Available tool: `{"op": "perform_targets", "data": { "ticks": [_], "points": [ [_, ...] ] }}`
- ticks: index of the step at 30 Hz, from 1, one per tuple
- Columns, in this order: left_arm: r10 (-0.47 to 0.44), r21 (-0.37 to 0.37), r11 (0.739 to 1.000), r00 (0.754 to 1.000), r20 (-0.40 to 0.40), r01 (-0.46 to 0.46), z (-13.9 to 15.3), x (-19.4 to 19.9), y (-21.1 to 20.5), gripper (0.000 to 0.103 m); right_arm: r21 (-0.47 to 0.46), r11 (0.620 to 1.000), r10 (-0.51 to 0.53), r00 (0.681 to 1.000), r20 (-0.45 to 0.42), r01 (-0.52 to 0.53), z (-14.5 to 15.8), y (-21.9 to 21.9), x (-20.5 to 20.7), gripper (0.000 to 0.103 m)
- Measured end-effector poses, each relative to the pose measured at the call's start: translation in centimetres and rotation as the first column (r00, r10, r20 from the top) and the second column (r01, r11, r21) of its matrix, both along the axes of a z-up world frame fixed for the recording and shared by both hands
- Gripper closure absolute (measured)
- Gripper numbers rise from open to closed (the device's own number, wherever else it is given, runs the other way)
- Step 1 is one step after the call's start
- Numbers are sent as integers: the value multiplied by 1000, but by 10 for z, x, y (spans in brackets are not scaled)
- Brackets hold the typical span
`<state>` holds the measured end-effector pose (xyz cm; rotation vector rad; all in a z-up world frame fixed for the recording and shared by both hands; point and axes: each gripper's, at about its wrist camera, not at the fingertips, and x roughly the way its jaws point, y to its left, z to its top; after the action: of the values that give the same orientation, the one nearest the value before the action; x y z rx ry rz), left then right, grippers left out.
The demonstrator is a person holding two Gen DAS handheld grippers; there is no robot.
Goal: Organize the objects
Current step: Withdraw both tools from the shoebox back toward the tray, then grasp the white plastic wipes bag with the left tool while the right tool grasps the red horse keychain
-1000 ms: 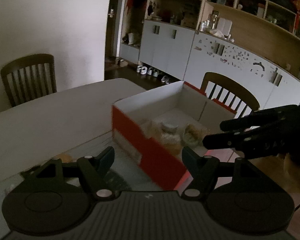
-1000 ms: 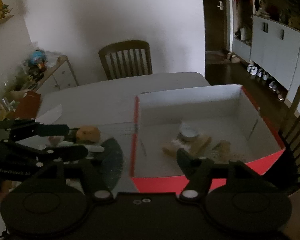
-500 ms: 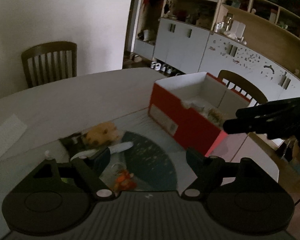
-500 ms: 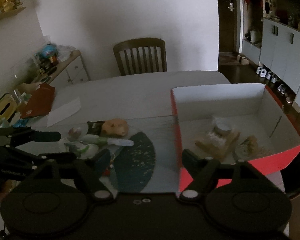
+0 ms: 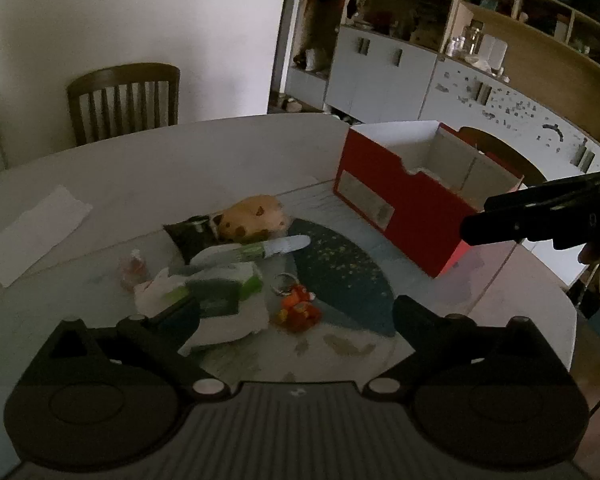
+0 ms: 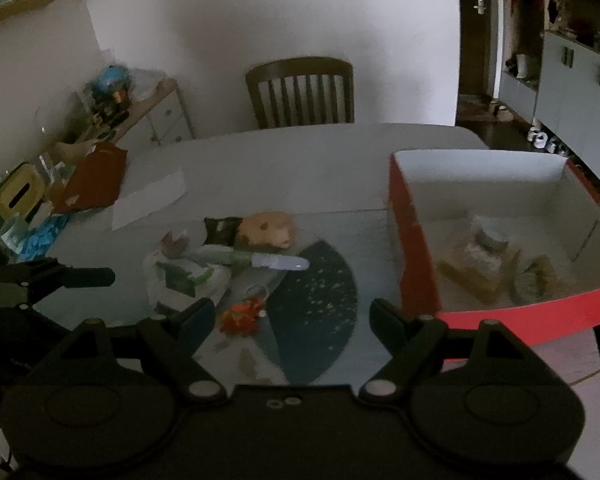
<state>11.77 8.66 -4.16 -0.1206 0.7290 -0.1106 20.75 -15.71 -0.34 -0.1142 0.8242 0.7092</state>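
I count one red cardboard box with a white inside [image 6: 416,248], one tan plush hamster [image 5: 254,216], one white-and-green tube [image 5: 256,250], one orange keyring toy [image 5: 298,308], one crumpled white-and-green packet [image 6: 184,280], one white paper sheet [image 5: 32,232] and two dark wooden slat-back chairs [image 5: 124,100].

The right hand-held gripper [image 5: 540,216] bears partly legible letters "DA"; no other text is readable.

A home dining room: wooden chair [image 6: 300,92] at a table [image 6: 284,160], wall cabinets [image 5: 384,76] behind.
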Motion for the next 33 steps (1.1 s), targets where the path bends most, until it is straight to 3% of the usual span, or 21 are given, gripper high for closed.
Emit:
{"op": "perform_targets", "data": {
  "ticks": [8,17,23,27,30,33],
  "points": [
    [45,50,998,999,-28,-44,-19,3,25,0,-49,998,46,999,-19,-47,-23,29,-2,20],
    [-47,163,985,999,-26,51,-35,30,49,0,-103,988,111,993,-37,-114,-47,62,0,21],
    [-207,241,947,977,-47,212,-40,50,49,0,-141,978,142,987,-69,-151,-64,75,4,22],
    [-301,267,910,948,-103,317,-51,67,50,0,-157,975,145,986,-84,-157,-75,82,10,22],
    [-341,289,883,929,-144,369,-61,76,47,0,-163,973,151,984,-97,-166,-82,86,15,22],
    [-356,278,876,917,-180,394,-71,83,46,0,-171,969,162,981,-106,-178,-89,90,17,23]
  ]
}}
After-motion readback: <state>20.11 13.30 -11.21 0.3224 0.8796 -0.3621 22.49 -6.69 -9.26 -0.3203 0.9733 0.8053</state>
